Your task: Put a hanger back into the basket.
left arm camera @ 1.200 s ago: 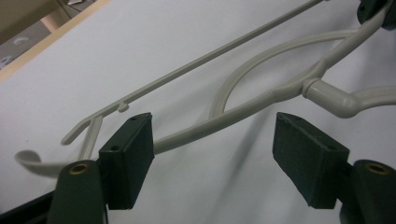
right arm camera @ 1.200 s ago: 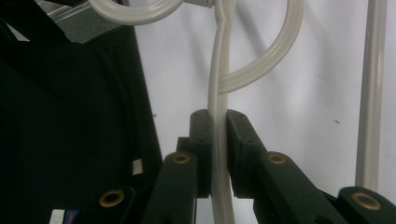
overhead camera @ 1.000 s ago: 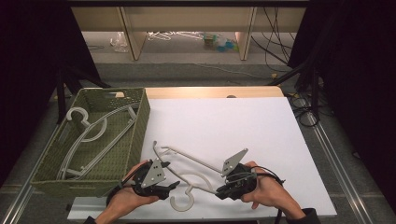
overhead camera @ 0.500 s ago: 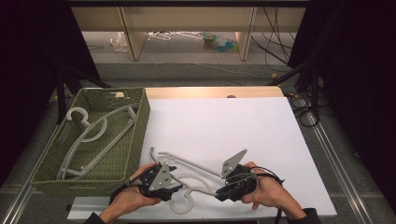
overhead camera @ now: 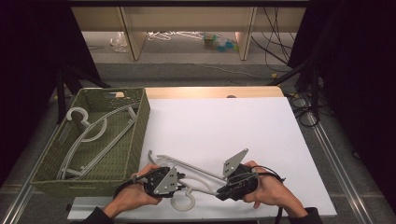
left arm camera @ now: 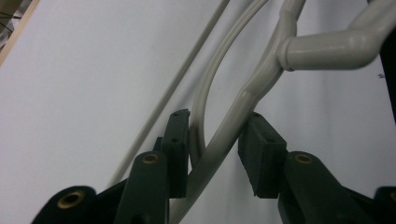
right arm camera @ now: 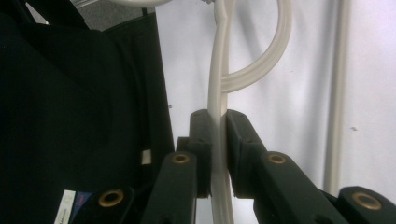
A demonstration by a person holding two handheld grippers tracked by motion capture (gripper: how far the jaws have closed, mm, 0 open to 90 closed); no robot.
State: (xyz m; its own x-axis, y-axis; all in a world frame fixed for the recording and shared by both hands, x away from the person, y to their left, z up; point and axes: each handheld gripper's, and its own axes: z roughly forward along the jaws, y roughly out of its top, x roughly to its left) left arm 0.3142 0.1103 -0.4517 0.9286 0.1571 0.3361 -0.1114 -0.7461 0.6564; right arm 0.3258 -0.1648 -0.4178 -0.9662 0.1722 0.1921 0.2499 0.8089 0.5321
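A pale grey plastic hanger [overhead camera: 198,169] lies on the white table near its front edge, with its hook [overhead camera: 183,201] toward me. My left gripper [overhead camera: 182,180] comes at it from the left. In the left gripper view its jaws have just been closing on the hanger [left arm camera: 261,79] where the arm and its curved brace fork, and the left gripper [left arm camera: 217,140] has one pad against each. My right gripper [overhead camera: 221,194] holds the hanger from the right. In the right gripper view, that right gripper [right arm camera: 218,135] is shut tight on a thin part of the hanger [right arm camera: 219,70].
A green woven basket [overhead camera: 141,116] stands at the table's left with other pale hangers [overhead camera: 93,135] lying inside it. The white table top [overhead camera: 224,121] stretches away behind the grippers. Beyond the table are shelves, cables and black stands.
The left gripper has shifted a little to the right and its jaws have closed in around the hanger's forked arm. The right gripper and hand have kept still.
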